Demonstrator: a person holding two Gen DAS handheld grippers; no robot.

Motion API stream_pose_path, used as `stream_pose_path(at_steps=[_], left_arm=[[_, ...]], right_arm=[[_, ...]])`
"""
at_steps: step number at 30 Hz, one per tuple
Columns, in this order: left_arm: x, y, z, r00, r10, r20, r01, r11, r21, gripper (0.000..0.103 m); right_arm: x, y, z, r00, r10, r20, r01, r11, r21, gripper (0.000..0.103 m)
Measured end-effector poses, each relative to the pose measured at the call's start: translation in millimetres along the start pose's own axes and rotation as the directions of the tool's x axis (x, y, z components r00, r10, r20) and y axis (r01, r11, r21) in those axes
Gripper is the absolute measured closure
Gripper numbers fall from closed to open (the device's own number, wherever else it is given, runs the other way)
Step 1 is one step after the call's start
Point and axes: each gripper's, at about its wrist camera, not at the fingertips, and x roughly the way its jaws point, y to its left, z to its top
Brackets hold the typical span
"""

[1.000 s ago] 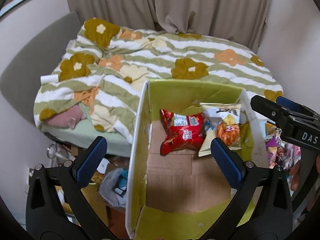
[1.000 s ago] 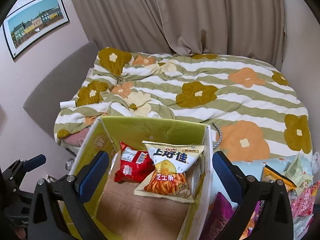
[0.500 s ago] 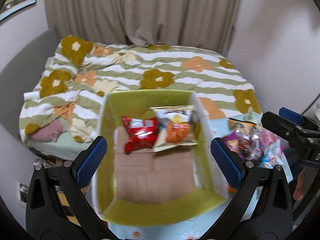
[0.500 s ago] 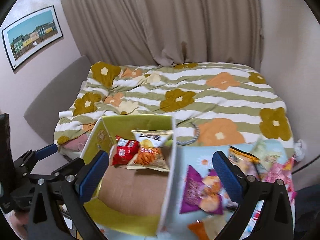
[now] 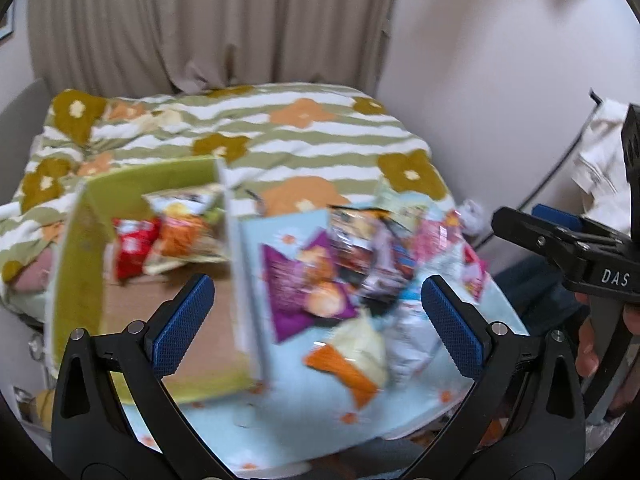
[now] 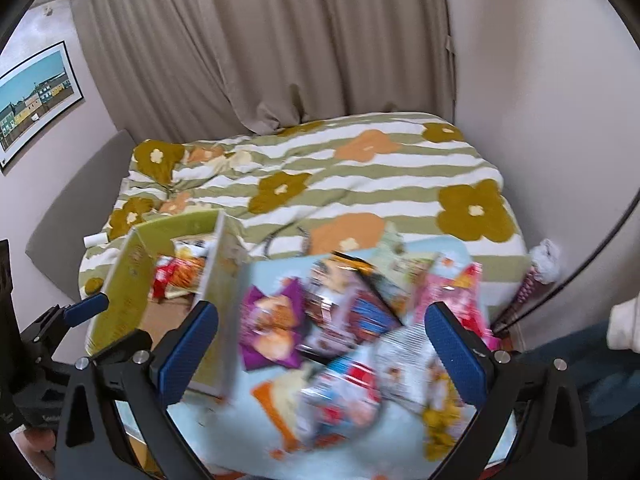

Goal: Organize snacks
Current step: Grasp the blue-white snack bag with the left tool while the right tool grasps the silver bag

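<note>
Right gripper (image 6: 320, 344) empty, blue pads spread wide above a blurred heap of snack packets (image 6: 360, 320) on a light blue cloth (image 6: 240, 432). A purple packet (image 6: 268, 328) lies just beside the green box (image 6: 124, 280), which holds a red packet (image 6: 164, 276) and an orange one. Floral bedspread (image 6: 320, 176) behind; left gripper (image 6: 84, 308) at the left edge

A bed (image 6: 360, 184) is seen beyond the far edge of the tabletop (image 5: 280, 420), covered by a green-and-white striped duvet (image 5: 320, 140) printed with olive and orange flowers. Beige curtains (image 6: 260, 40) are hung behind the bed. A framed picture (image 6: 36, 92) of coloured houses is mounted on the left wall.
</note>
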Motion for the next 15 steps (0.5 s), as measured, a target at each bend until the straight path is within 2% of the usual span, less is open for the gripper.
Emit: stream_pose_path(at_steps=[9, 15], left_arm=[[55.4, -76.3, -37.2, 0.995, -0.001, -0.101, 0.004, 0.999, 0.031, 0.000], [96.8, -98.9, -59.7, 0.988, 0.016, -0.151, -0.008, 0.998, 0.055, 0.000]], right_arm=[[8.9, -72.4, -33.2, 0.999, 0.016, -0.036, -0.016, 1.000, 0.004, 0.000], [32.8, -99.5, -50.2, 0.996, 0.037, -0.084, -0.038, 0.999, -0.006, 0.000]])
